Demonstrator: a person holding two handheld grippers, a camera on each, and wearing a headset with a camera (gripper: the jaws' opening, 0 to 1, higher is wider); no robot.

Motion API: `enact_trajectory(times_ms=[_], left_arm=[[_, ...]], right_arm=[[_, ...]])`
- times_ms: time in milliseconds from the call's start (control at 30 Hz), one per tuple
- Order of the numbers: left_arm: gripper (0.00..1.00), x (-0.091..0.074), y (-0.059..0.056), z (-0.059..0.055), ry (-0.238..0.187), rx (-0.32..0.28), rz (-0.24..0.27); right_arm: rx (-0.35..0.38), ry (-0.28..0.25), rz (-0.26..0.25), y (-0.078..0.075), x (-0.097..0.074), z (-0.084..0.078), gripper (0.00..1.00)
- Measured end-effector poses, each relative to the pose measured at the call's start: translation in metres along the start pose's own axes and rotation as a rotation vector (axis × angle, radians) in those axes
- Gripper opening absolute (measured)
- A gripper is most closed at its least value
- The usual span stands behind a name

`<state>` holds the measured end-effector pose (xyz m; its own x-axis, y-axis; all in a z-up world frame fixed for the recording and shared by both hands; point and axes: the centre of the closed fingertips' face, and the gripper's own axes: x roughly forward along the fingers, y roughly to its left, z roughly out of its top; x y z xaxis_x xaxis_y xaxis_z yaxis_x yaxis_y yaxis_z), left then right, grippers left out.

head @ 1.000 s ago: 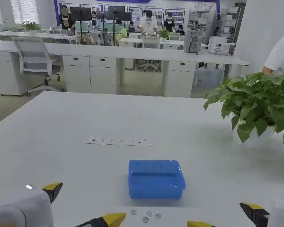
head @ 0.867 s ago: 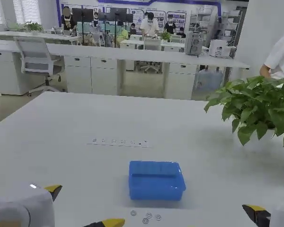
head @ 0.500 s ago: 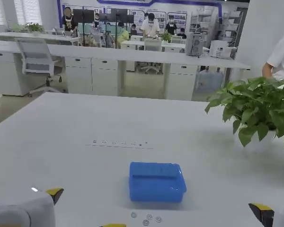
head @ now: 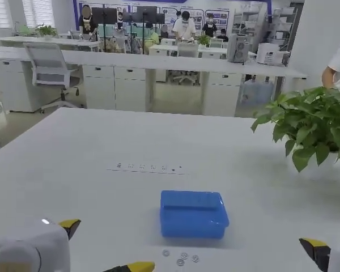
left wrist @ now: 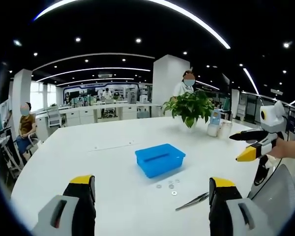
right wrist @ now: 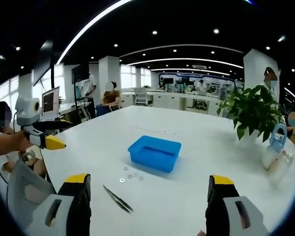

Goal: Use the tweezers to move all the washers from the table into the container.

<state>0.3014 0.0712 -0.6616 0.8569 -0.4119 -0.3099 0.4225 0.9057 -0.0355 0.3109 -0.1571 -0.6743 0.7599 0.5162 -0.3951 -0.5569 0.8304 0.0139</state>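
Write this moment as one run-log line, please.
left tool: open, empty | right tool: open, empty | tweezers: lying on table, not held | washers: on table near blue container

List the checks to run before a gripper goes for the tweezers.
1. Left gripper open and empty: ok.
2. Right gripper open and empty: ok.
3. Tweezers lying free on the table, nothing over them: ok.
4. Tweezers held by a gripper: not ok.
5. Washers loose on the table beside the container: ok.
6. Container free of washers: cannot tell, its inside is too small to read.
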Motion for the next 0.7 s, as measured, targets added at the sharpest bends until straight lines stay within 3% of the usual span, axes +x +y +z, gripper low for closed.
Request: enact_trajectory(times_ms=[700], left_arm=[[0.98,0.009,0.003,0.000,0.016,0.012,0.008]], right_arm=[[0.044,-0.010,-0.042,-0.015,0.000,0.004,0.95]])
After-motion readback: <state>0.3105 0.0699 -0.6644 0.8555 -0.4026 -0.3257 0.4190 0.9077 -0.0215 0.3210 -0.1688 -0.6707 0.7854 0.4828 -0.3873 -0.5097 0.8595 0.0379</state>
